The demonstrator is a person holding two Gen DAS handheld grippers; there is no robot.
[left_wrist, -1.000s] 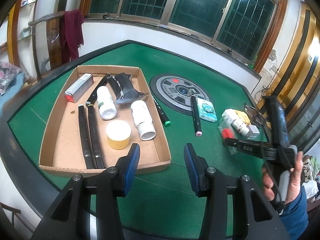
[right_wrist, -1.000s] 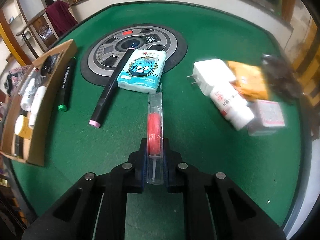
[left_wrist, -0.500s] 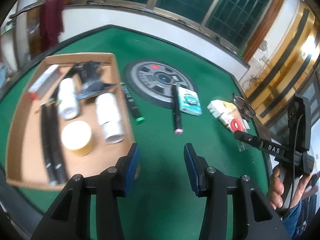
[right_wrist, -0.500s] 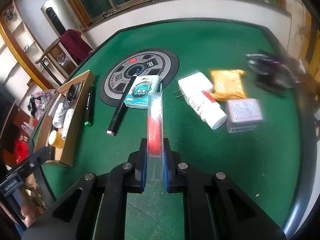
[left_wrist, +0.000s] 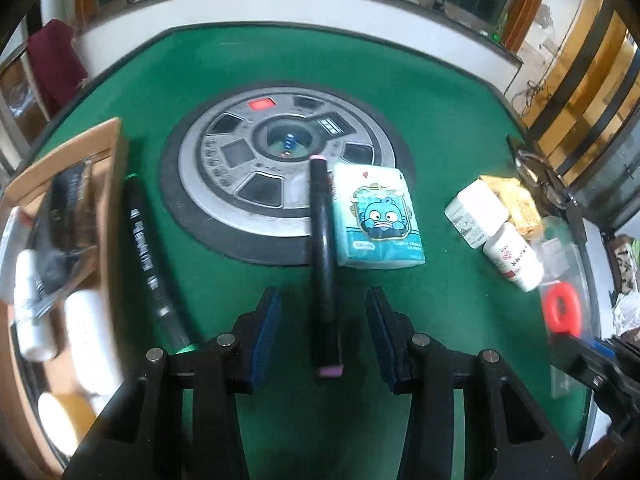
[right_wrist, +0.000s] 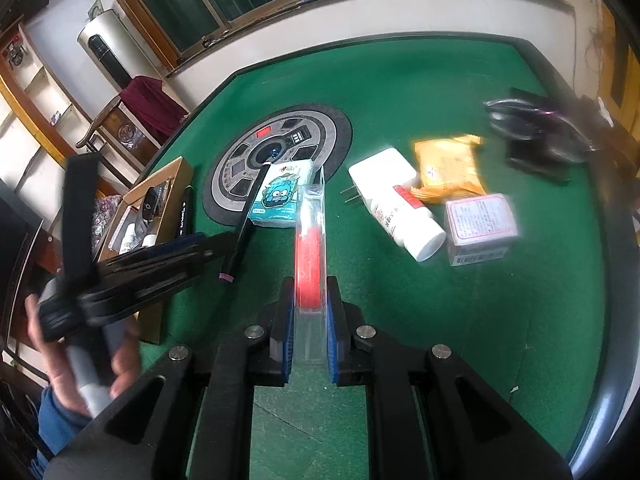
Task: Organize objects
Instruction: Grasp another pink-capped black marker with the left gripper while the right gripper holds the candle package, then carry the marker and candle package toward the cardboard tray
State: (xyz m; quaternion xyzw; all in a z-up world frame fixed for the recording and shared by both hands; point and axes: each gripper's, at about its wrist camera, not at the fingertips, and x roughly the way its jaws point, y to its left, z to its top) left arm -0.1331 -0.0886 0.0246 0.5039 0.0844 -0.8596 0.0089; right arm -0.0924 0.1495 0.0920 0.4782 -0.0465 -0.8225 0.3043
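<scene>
My left gripper (left_wrist: 322, 330) is open, its jaws on either side of a black marker with pink caps (left_wrist: 325, 264) that lies on the green table; I cannot tell if the pads touch it. My right gripper (right_wrist: 310, 320) is shut on a clear packet with a red ring inside (right_wrist: 310, 256), held above the table; the packet also shows at the right of the left wrist view (left_wrist: 562, 308). The left gripper appears in the right wrist view (right_wrist: 160, 258), over the marker (right_wrist: 244, 228).
A cardboard tray (left_wrist: 108, 208) with bottles and black items sits left, a black marker with green caps (left_wrist: 150, 256) beside it. A tissue pack (left_wrist: 378, 216), white bottle (right_wrist: 404, 220), charger (right_wrist: 380, 170), orange packet (right_wrist: 450, 170), small box (right_wrist: 478, 226), glasses (right_wrist: 532, 120) and the round centre panel (left_wrist: 248, 168) lie on the table.
My left gripper has moved right and down from the tray to straddle the pink-capped marker. My right gripper has lifted the red-ring packet up off the table.
</scene>
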